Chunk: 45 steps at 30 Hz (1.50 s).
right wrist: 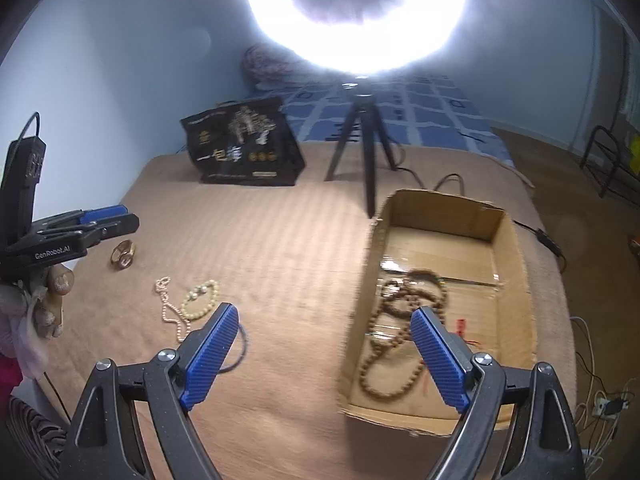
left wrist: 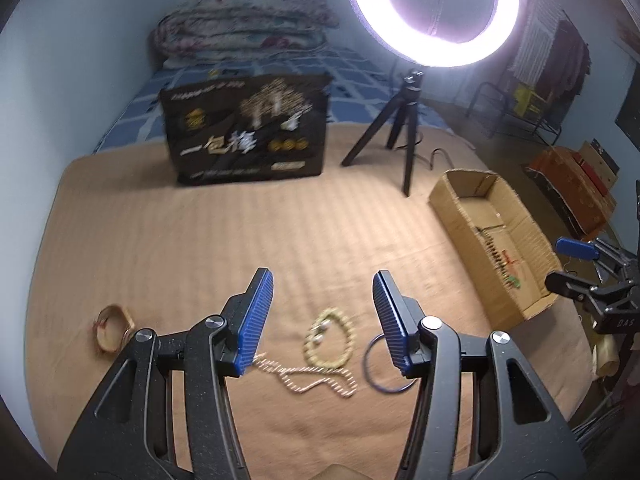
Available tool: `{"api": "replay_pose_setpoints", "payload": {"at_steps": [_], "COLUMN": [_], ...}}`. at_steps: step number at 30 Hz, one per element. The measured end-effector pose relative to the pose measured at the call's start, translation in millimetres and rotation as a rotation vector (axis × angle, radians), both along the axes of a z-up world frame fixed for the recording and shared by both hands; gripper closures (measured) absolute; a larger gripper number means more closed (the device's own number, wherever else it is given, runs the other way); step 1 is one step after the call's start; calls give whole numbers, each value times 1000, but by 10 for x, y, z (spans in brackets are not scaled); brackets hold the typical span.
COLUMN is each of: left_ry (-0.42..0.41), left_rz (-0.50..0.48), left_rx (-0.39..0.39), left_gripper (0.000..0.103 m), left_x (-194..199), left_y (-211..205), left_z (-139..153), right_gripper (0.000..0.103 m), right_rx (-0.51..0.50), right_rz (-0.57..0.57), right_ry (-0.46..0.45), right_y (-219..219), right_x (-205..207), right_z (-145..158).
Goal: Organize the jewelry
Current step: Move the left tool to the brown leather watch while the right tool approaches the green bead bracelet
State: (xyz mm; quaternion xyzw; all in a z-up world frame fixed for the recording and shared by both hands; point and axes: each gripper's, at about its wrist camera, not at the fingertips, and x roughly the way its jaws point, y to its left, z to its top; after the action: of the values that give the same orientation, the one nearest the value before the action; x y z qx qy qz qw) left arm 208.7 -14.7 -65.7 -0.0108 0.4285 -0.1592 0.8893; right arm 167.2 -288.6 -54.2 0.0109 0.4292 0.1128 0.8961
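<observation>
Jewelry remaining on the tan bed cover: cream bead bracelet point(left wrist: 330, 338), pearl chain point(left wrist: 308, 376), dark ring loop point(left wrist: 380, 368), gold bangle point(left wrist: 112, 328) at 9 o'clock. Suggest lowering the left tool point(left wrist: 323, 312) squarely over the bracelet before closing; it is half-open, grasping nothing. Right tool point(right wrist: 325, 354) is released wide, empty, above the cardboard box point(right wrist: 516, 280) at 3 o'clock holding brown beads point(right wrist: 400, 320).

Left wrist: angled down, close over the bed point(left wrist: 200, 240).
Right wrist: angled down over the cardboard box point(right wrist: 516, 280).
Shared: bed, box, ring light point(left wrist: 434, 12).
</observation>
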Motion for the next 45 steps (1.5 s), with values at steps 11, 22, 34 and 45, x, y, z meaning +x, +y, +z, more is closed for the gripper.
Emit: {"api": "replay_pose_setpoints", "payload": {"at_steps": [11,22,34,45], "left_ry": [50,77,135,196], "left_rz": [73,176,343,413], "left_rx": [-20,-4,-13,-65], "left_gripper": [50,50,50,50], "left_x": [-37,-97,21,194], "left_y": [607,1315,2037,2358], "left_z": [-208,-393,-769,-1084], "right_gripper": [17,60,67,76], "right_rx": [48,116,13,-116], "right_rz": [74,200,339,427], "right_ry": [68,157,96,119], "right_y": [536,1132,1582,1783], "right_x": [249,477,541,663], "right_z": [-183,-503,-776,-1134]}}
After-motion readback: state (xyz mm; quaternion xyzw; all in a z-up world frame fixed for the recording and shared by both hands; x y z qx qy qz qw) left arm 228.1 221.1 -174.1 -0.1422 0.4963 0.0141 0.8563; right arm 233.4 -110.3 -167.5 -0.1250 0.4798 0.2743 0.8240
